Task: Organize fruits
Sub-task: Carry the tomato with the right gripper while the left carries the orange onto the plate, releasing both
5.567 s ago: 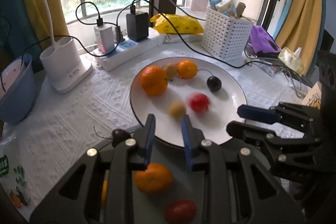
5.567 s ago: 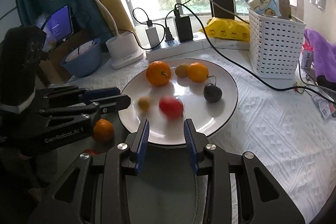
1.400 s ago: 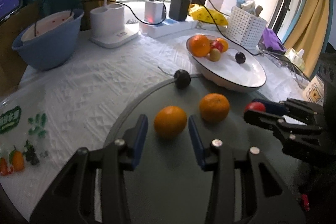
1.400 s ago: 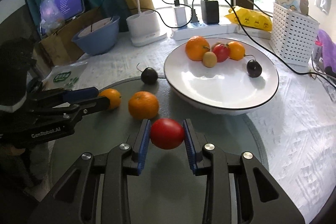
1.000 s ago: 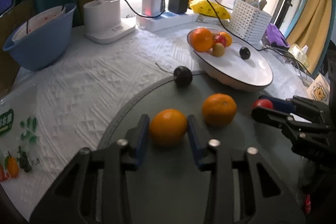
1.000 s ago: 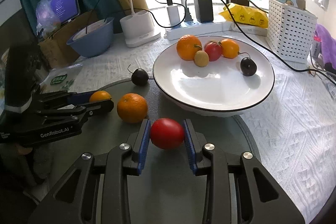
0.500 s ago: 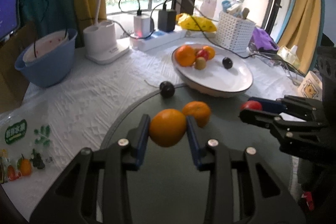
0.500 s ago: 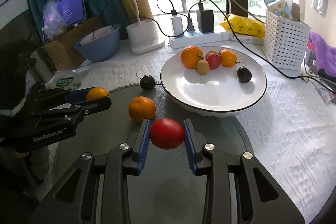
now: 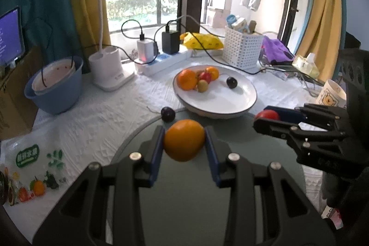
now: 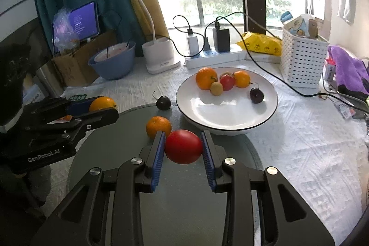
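Observation:
My left gripper [image 9: 184,141] is shut on an orange [image 9: 184,139], held above the dark round mat [image 9: 191,195]. My right gripper [image 10: 183,146] is shut on a red tomato [image 10: 183,146], also lifted over the mat [image 10: 189,200]. A second orange [image 10: 158,126] lies on the mat and a dark plum [image 10: 163,102] sits at its far edge. The white plate [image 10: 230,117] beyond holds two oranges, a red fruit, a small yellow-green fruit and a dark plum [image 10: 256,92]. The left gripper [image 10: 101,108] shows at the left of the right wrist view, the right gripper [image 9: 268,118] at the right of the left wrist view.
A blue bowl [image 9: 55,93], a white lamp base [image 9: 108,73], a power strip with chargers [image 9: 161,59] and a white basket [image 9: 242,50] stand behind the plate. A cable [image 10: 276,75] runs past the plate's right. A printed bag [image 9: 30,167] lies at the left edge, a mug [image 9: 332,93] at the right.
Both grippers have risen off the mat with their fruit, the left one lifting the orange that lay between its fingers. The plate now looks further below and ahead.

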### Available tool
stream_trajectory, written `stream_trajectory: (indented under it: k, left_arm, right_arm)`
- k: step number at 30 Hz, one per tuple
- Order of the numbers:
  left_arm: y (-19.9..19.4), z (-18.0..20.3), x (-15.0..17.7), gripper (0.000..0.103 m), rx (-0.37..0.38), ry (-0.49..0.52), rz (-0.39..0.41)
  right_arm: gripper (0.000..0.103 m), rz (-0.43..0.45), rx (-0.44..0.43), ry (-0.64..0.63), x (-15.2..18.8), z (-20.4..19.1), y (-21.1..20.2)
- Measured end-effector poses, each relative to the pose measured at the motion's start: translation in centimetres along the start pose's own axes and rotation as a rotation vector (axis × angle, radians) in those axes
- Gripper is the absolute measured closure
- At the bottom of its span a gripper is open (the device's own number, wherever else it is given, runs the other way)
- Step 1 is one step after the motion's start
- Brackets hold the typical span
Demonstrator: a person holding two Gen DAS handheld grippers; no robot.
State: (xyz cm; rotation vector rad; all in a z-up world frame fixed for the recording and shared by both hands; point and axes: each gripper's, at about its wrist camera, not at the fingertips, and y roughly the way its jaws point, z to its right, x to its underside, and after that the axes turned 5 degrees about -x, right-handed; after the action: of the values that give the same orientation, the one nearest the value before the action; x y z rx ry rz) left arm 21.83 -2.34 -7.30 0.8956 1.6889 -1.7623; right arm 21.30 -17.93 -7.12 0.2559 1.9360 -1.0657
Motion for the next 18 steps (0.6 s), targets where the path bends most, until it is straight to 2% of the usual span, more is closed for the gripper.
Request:
stream_trajectory:
  k: [10, 18]
  left_arm:
    - [-0.8, 1.7, -1.0, 0.067, -0.006, 0.028, 0.018]
    - [-0.5, 3.1, -1.7, 0.067, 0.019, 0.048, 0.024]
  right_arm:
    - [0.069, 0.041, 0.009, 0.014, 0.0, 1.5, -1.8]
    - [0.069, 0.051, 0.018, 0.028, -0.1, 3.1, -2.2]
